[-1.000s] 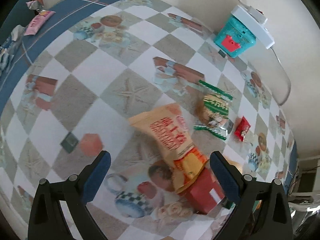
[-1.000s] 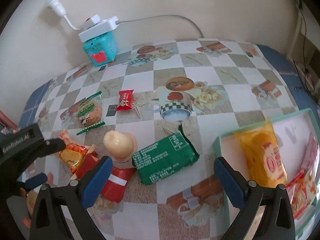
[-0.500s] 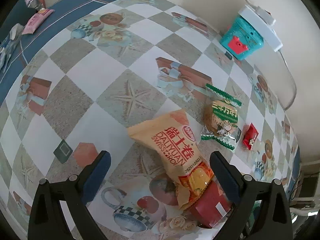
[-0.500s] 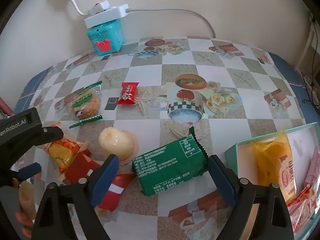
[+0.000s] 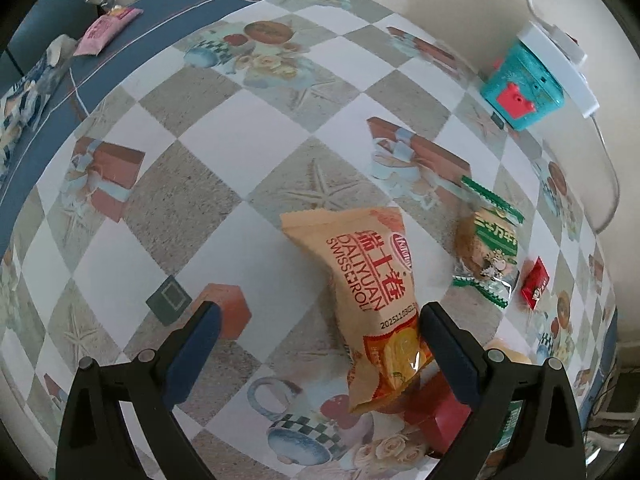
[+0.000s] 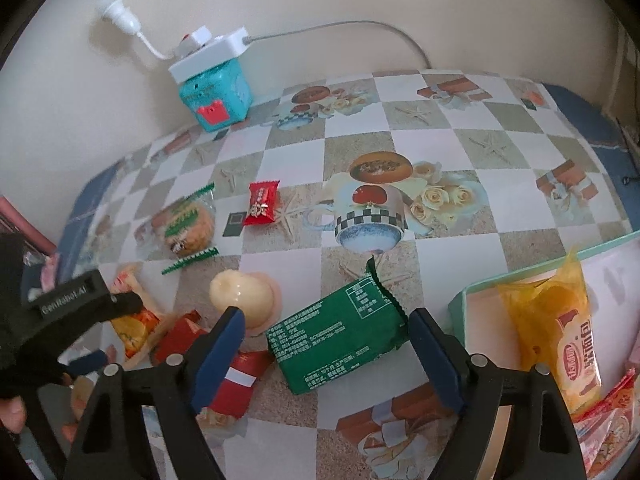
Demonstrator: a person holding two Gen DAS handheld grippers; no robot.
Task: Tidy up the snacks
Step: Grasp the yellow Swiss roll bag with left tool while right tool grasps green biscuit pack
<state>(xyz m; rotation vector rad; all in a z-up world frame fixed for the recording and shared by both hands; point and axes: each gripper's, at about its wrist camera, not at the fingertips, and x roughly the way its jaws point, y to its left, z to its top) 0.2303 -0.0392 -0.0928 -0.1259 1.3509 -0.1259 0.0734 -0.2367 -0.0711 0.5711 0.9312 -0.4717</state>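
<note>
Between the two blue pads of the right gripper [image 6: 322,344], low in the middle of the right wrist view, lies a green packet [image 6: 338,342]. The jaws stand wide apart and hold nothing. The packet is flat and shaped like a small brick, with crinkly foil and zigzag ends. It looks light and a bit stiff, and the shiny foil may be slippery. I think the best place to pinch it is across its short middle, not by the thin ends, which could fold.

At the right edge of that view sits a pale green tray [image 6: 460,302] with a yellow bread bag [image 6: 560,332] already inside. That is likely where the snacks go.

Low in the middle of the left wrist view, the left gripper [image 5: 316,344] is also spread wide and holds nothing. An orange Swiss roll bag [image 5: 364,276] lies on the checked tablecloth [image 5: 160,200], its lower end close to the right-hand pad. The bag looks puffy and soft, so a hard squeeze could squash the cake.

Nearby are a round cookie in clear wrap [image 6: 184,222], a small red candy [image 6: 262,204], a smooth, shiny jelly cup [image 6: 240,294] and a red box [image 6: 236,376].
</note>
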